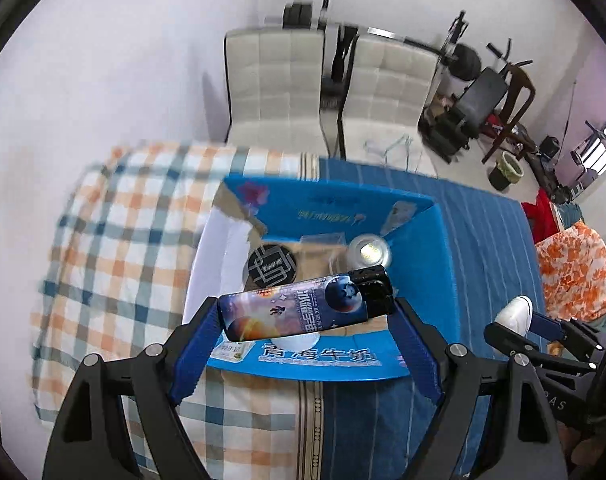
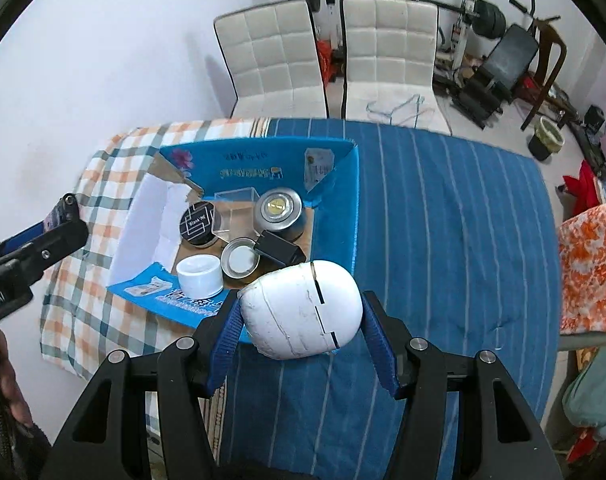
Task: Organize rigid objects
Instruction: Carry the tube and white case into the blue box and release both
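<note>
1. My left gripper (image 1: 307, 316) pinches a printed bottle with a black cap (image 1: 303, 312) end to end, lying crosswise between the blue pads, cap toward the right finger.
2. That bottle hangs above the near part of the blue cardboard box (image 1: 423, 240), over its open interior.
3. My right gripper (image 2: 301, 312) clamps a white egg-shaped case (image 2: 299, 308), one pad on each side, dark slit facing up.
4. The case sits over the box's near right corner, partly above the blue striped cloth (image 2: 443, 220).
5. Inside the box, from the right wrist view: a black round tin with white line pattern (image 2: 197, 222) at left, a clear square container (image 2: 237, 212) beside it, a metal can (image 2: 279, 210) toward the right wall.
6. Nearer the front wall: a white round jar (image 2: 199, 276), a small silver-rimmed tin (image 2: 241, 260), a black block (image 2: 281, 248) leaning just beside that tin.
7. The box rests where the plaid cloth (image 2: 91, 208) meets the striped cloth.
</note>
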Available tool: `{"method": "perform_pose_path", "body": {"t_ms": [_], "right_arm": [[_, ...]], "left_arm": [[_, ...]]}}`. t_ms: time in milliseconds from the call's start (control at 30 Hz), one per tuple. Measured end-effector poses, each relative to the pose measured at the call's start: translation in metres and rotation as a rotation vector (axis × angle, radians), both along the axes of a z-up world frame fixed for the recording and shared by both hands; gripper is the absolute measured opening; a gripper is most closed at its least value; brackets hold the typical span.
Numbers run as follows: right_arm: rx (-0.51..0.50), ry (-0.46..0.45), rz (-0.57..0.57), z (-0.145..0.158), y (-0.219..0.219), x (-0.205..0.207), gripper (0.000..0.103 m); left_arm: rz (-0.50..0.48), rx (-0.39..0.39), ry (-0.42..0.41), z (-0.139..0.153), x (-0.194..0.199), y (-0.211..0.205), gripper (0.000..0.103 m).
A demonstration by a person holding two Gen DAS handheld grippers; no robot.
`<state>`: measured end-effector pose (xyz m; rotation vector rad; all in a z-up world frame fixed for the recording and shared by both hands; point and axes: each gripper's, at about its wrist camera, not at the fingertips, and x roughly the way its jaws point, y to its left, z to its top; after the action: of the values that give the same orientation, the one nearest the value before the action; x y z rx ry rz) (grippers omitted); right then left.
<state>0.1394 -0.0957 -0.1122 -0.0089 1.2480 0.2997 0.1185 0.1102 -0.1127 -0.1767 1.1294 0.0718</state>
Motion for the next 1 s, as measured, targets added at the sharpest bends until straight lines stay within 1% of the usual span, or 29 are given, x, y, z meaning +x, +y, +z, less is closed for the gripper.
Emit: {"method": "perform_pose_path", "body": {"t_ms": [33,100,167,233,300,367,433,500,567,700,833,900,967,1000], "right_arm": [[0.001,0.020,0.002,-0.009,0.004,0.006,0.061],[0.005,0.062,-0.003,-0.027,0.011,0.017,0.061],[0.030,0.131,-0.008,-0.053,0.021,0.031,0.061],[0.038,0.173,-0.020,-0.075,0.030,0.039,0.061],[0.047,0.226,-0.031,-0.101,0.040,0.045,0.061],[0.079,0.295,-0.046,-0.125,0.048,0.050,0.061],[0.103,0.352,-0.064,-0.148,0.054,0.053,0.061],[0.114,0.396,-0.077,-0.166,0.060,0.055,0.061],[0.121,0.431,-0.094,-0.181,0.065,0.056,0.061],[0.091,0.446,-0.103,-0.202,0.077,0.059,0.061],[0.051,0.431,-0.109,-0.213,0.082,0.062,0.061],[0.043,0.429,-0.119,-0.217,0.084,0.062,0.061],[0.034,0.438,-0.128,-0.222,0.085,0.062,0.064],[0.033,0.437,-0.130,-0.222,0.084,0.063,0.070]], "left_arm": [[0.012,-0.018,0.013,-0.007,0.005,0.008,0.083],[0.015,-0.050,0.072,-0.030,0.019,0.021,0.083],[0.021,-0.076,0.133,-0.056,0.031,0.031,0.083],[0.024,-0.098,0.206,-0.085,0.040,0.038,0.083],[0.028,-0.108,0.260,-0.107,0.044,0.043,0.083],[0.033,-0.127,0.311,-0.128,0.045,0.048,0.083],[0.042,-0.146,0.356,-0.142,0.045,0.052,0.083],[0.049,-0.144,0.385,-0.155,0.043,0.057,0.083],[0.061,-0.151,0.413,-0.166,0.041,0.061,0.083],[0.063,-0.142,0.444,-0.180,0.040,0.065,0.083],[0.035,-0.103,0.431,-0.182,0.047,0.064,0.084],[0.023,-0.089,0.437,-0.183,0.050,0.062,0.084],[0.011,-0.081,0.445,-0.183,0.055,0.059,0.084],[0.006,-0.082,0.448,-0.184,0.056,0.058,0.084]]}}
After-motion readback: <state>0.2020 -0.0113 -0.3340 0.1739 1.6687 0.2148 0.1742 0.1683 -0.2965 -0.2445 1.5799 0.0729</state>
